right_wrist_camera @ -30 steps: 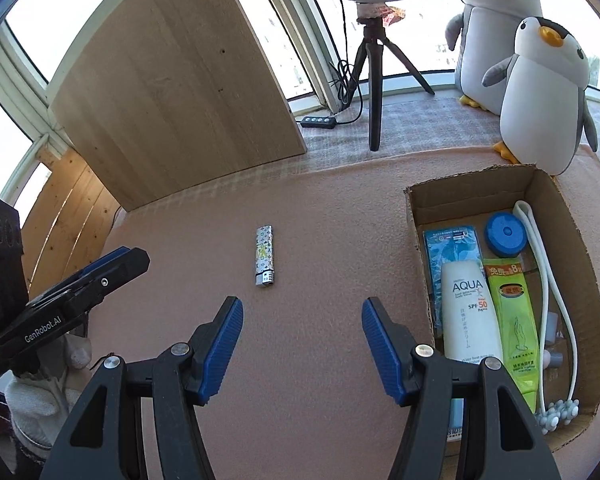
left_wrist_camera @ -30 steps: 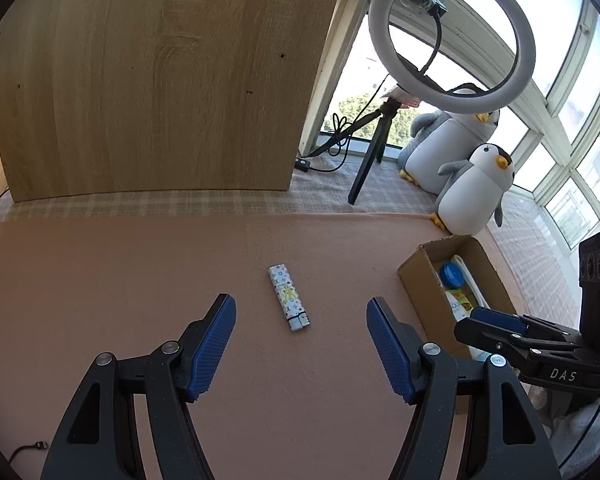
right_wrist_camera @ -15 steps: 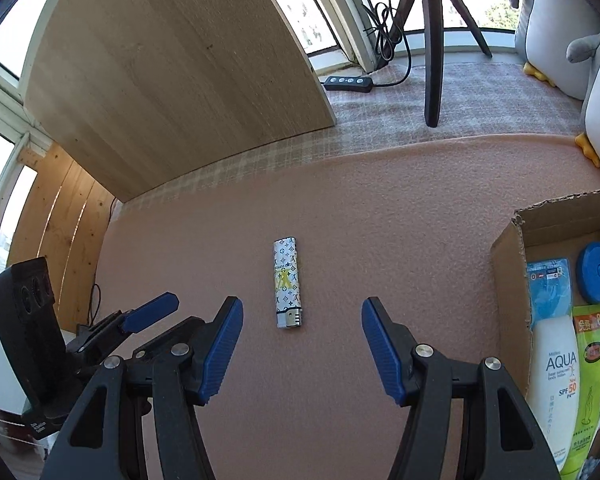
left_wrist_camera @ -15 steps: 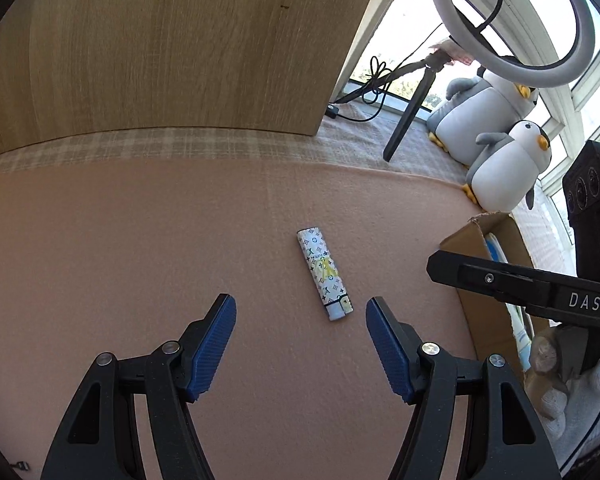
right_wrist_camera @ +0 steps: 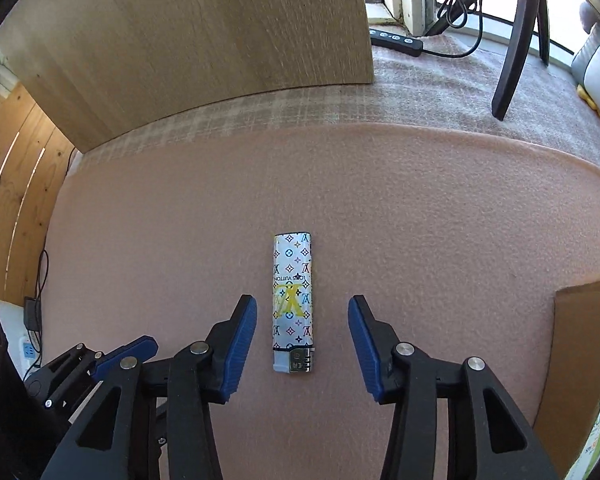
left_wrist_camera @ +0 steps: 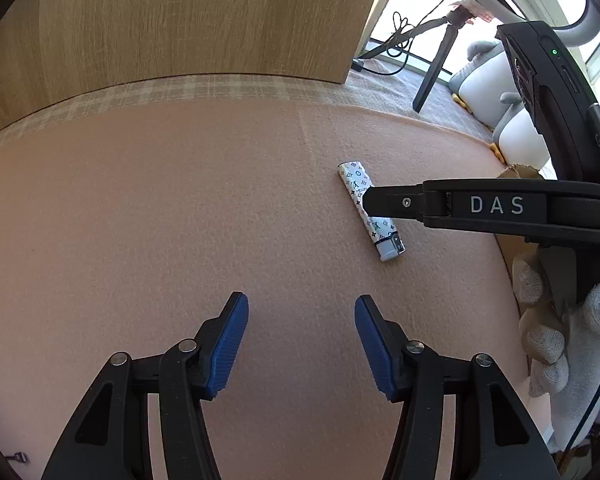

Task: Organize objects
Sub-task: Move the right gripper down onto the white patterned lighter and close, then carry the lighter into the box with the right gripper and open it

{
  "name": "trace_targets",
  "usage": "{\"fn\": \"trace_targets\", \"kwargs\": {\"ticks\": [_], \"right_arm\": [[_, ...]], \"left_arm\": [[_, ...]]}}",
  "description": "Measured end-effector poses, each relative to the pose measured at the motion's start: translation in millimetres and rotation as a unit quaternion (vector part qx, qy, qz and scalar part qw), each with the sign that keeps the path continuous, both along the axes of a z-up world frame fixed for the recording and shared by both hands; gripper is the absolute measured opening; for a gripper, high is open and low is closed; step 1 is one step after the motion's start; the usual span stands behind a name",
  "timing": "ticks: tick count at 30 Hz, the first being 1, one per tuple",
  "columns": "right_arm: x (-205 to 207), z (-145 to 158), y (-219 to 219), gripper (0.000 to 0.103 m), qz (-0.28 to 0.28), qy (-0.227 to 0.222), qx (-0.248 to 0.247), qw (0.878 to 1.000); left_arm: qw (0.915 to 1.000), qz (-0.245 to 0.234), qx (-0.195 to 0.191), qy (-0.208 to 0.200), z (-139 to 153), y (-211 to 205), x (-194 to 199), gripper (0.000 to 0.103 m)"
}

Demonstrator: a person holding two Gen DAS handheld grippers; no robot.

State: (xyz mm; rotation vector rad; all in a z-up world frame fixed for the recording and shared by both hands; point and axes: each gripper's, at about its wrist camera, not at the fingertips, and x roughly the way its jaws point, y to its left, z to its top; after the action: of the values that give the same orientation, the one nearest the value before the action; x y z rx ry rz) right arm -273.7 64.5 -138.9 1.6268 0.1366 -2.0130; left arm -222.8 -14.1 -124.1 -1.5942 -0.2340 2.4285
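Two grippers work over a pink felt mat point(right_wrist_camera: 380, 208); the right gripper point(right_wrist_camera: 302, 340) stands wide open and holds nothing, its blue pads point(right_wrist_camera: 242, 344) set on either side of a lighter point(right_wrist_camera: 293, 300) without touching it; the lighter lies flat on the mat, its white body printed with a monogram pattern, its metal head nearest the camera and level with the pads. From the left wrist view the same lighter point(left_wrist_camera: 380, 228) lies ahead and to the right, partly crossed by one black finger of the right gripper point(left_wrist_camera: 392, 202), whose body is marked DAS and is held by a white-gloved hand point(left_wrist_camera: 556, 340); the left gripper point(left_wrist_camera: 298, 344) is also wide open and empty, low over bare mat, well apart from the lighter. At the mat's right edge stands a cardboard box point(right_wrist_camera: 576, 360); a wooden board point(right_wrist_camera: 204, 40) rises behind the mat, with a tripod leg point(right_wrist_camera: 512, 52) and a cabled remote point(right_wrist_camera: 396, 38) on the checked cloth beyond.
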Motion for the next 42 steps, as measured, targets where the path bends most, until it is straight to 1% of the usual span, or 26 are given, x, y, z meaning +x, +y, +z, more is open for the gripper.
{"fn": "trace_targets", "kwargs": {"ticks": [2,4,6,7,8,10,11,14,20,25,31,39,42], "right_arm": [[2,-4,-10,0.041,0.009,0.005,0.017,1.000],[4,-8,-17,0.035,0.017,0.013,0.037,0.999],[7,-7,-23,0.033,0.025,0.029,0.053,0.998],[9,-7,-25,0.029,0.028,0.033,0.060,0.997],[11,-7,-27,0.028,0.032,0.040,0.068,0.996],[15,-7,-29,0.021,0.035,0.054,0.081,0.995],[17,-7,-28,0.021,0.038,0.058,0.082,0.994],[22,-6,-20,0.021,0.028,0.054,0.070,0.996],[41,-1,11,0.021,0.004,0.033,0.029,0.999],[65,19,46,0.021,-0.011,0.044,0.000,0.999],[85,51,86,0.021,-0.039,0.059,-0.032,0.997],[105,83,156,0.021,-0.079,0.087,-0.042,0.992],[109,89,177,0.021,-0.097,0.099,-0.039,0.990]], "left_arm": [[1.0000,0.002,-0.006,0.000,-1,-6,5,0.059],[1.0000,0.004,-0.009,-0.001,-1,-12,9,0.059],[0.9999,0.008,-0.007,0.001,2,-18,13,0.059],[0.9999,0.010,-0.007,0.003,3,-20,15,0.059],[0.9999,0.012,-0.007,0.004,5,-22,17,0.059],[0.9999,0.014,-0.008,0.007,8,-25,21,0.059],[0.9998,0.014,-0.009,0.009,10,-26,22,0.059],[0.9998,0.014,-0.010,0.013,15,-27,27,0.059],[0.9997,0.008,-0.011,0.020,29,-25,42,0.059],[0.9994,-0.001,-0.020,0.029,42,-17,56,0.059],[0.9990,-0.011,-0.021,0.037,51,-3,77,0.059],[0.9992,-0.015,-0.014,0.036,56,10,105,0.059],[0.9992,-0.016,-0.012,0.034,56,16,116,0.059]]}}
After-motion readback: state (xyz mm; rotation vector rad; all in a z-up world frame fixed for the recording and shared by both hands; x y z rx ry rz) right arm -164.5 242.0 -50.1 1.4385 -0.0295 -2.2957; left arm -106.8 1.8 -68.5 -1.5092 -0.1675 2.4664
